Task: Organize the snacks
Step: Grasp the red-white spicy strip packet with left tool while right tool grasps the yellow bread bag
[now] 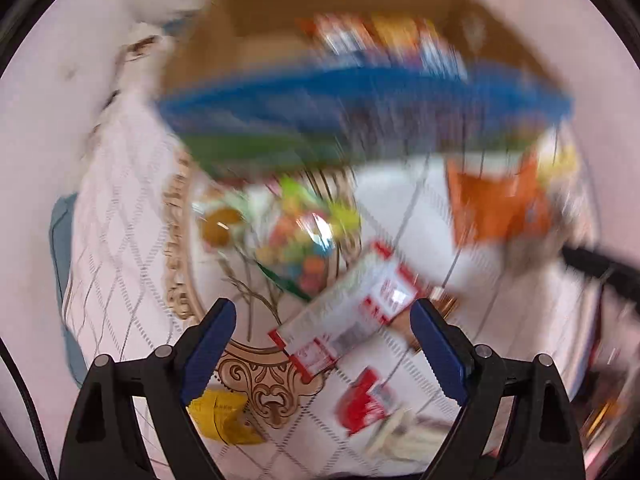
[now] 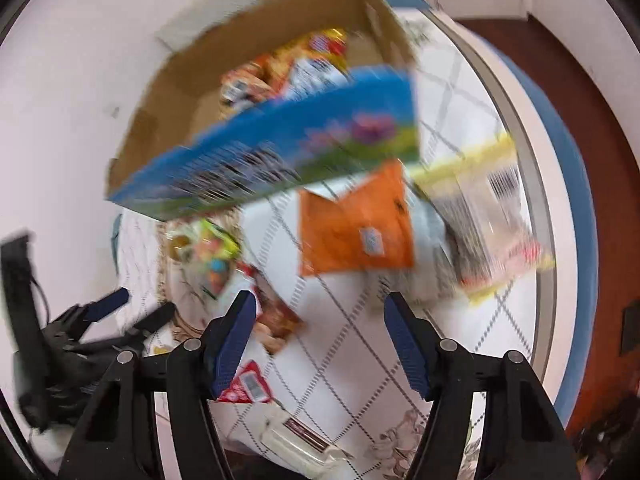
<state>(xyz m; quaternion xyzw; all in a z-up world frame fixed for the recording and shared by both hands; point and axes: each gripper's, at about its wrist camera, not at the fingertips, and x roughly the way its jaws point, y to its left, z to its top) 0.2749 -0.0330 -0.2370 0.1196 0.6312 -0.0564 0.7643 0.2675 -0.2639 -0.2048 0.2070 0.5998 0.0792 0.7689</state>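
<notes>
Both views are blurred. A cardboard box (image 1: 248, 20) (image 2: 172, 80) with a blue printed front holds several snack packets (image 1: 384, 36) (image 2: 288, 68) at the back of the table. In front lie an orange packet (image 1: 496, 208) (image 2: 356, 224), a bag of colourful sweets (image 1: 304, 236) (image 2: 212, 256), a red-and-white packet (image 1: 352, 316), a small red packet (image 1: 364, 400) (image 2: 246, 384) and a yellow packet (image 1: 220, 416). My left gripper (image 1: 322, 306) (image 2: 138, 306) hangs open above the red-and-white packet. My right gripper (image 2: 320, 298) is open over bare cloth, below the orange packet.
The round table (image 2: 532, 160) wears a white lattice-patterned cloth, its rim curving down the right. A clear packet with yellow edges (image 2: 488, 220) lies near that rim. A brown snack pack (image 2: 276, 320) and a cream wrapper (image 2: 296, 436) lie near my right gripper.
</notes>
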